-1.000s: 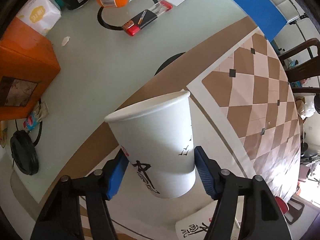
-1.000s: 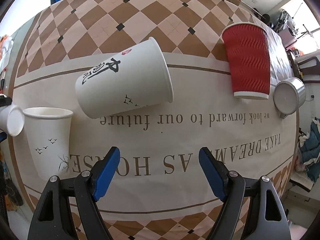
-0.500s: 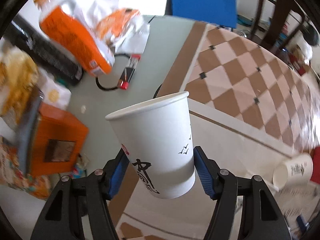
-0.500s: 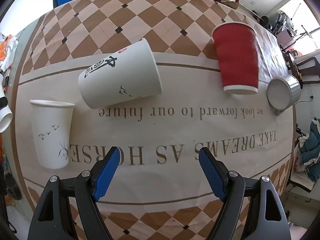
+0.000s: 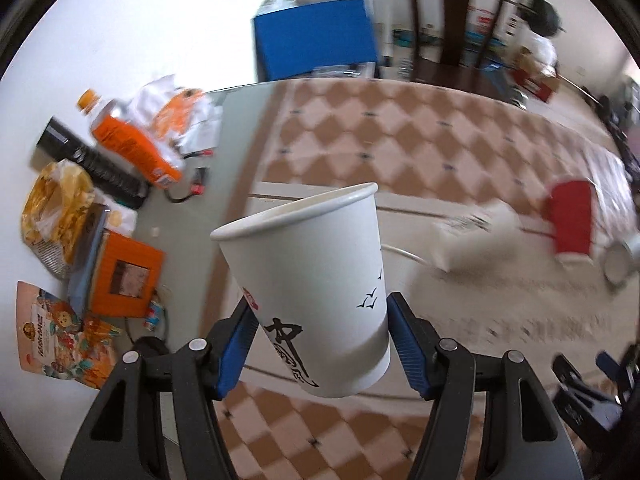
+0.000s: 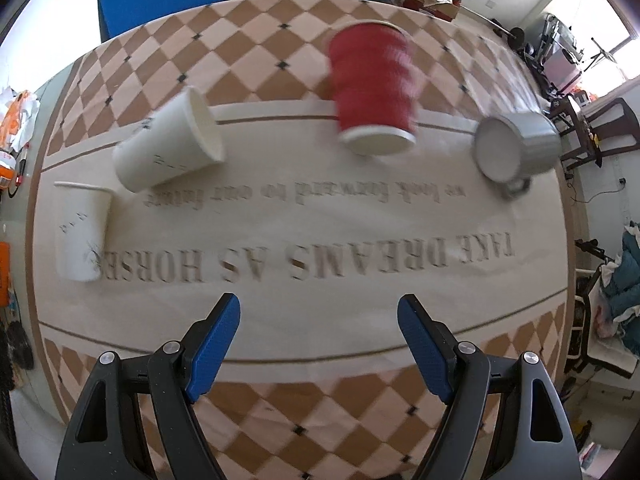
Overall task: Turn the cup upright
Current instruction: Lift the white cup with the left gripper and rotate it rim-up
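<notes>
My left gripper (image 5: 322, 332) is shut on a white paper cup (image 5: 316, 280) with black calligraphy, held mouth up and slightly tilted above the table. That held cup shows at the left in the right wrist view (image 6: 80, 236). A second white cup (image 6: 168, 148) lies on its side on the tablecloth; it also shows in the left wrist view (image 5: 472, 240). A red ribbed cup (image 6: 374, 92) and a metal mug (image 6: 516, 148) lie tipped beside it. My right gripper (image 6: 320, 344) is open and empty over the near part of the cloth.
A checkered tablecloth (image 6: 320, 240) with printed words covers the table. Snack bags, an orange bottle (image 5: 132, 140), a black can and an orange box (image 5: 124, 276) crowd the left side. A blue panel (image 5: 316, 44) and a dark chair (image 5: 452, 12) stand beyond the far edge.
The left gripper has swung around with the cup, which now stands nearly upright over the cloth's left end. The right gripper has drawn back and tilted, so the cups appear farther away.
</notes>
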Available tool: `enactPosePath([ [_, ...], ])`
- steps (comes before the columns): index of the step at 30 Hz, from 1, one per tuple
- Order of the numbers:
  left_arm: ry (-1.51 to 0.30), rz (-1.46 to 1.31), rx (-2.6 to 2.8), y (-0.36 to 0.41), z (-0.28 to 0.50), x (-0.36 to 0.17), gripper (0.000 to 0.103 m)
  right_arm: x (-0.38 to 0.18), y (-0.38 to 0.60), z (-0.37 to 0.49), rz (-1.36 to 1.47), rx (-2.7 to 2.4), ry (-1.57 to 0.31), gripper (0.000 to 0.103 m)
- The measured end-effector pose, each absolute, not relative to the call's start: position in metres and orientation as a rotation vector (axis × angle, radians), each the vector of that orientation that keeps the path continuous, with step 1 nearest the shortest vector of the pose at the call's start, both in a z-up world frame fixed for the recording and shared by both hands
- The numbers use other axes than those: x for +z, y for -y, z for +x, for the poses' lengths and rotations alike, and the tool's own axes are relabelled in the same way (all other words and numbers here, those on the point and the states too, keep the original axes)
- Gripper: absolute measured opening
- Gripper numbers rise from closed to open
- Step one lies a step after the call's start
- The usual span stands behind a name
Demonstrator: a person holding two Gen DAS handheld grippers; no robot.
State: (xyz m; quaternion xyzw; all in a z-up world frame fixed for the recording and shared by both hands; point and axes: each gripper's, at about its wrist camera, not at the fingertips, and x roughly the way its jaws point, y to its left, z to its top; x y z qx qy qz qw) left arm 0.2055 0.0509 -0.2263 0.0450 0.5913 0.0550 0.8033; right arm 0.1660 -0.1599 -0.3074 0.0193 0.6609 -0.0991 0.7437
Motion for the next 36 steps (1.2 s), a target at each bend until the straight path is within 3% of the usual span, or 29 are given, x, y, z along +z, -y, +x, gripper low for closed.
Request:
enactPosePath([
  [16,-1.482,0.201,-0.210,0.137,0.136,-0.326,0.062,-0.350,0.316,0.091,0.135,-0.442,-1.517,0.083],
  [30,-1.542,0.246,-0.221,0.169,0.140,-0.372,0.064,-0.374,0.354,0.068,0.160,-0.481,-1.559,0.083],
  [34,-1.556,0.220,-0.212,0.165,0.143,-0.378,0.087,-0.375,0.351,0.070,0.152,-0.468,-1.557,0.083],
  [36,-1.557,0.208,-0.210,0.164,0.144,-0.380,0.088,-0.375,0.350,0.071,0.149,-0.463,-1.558,0.083],
])
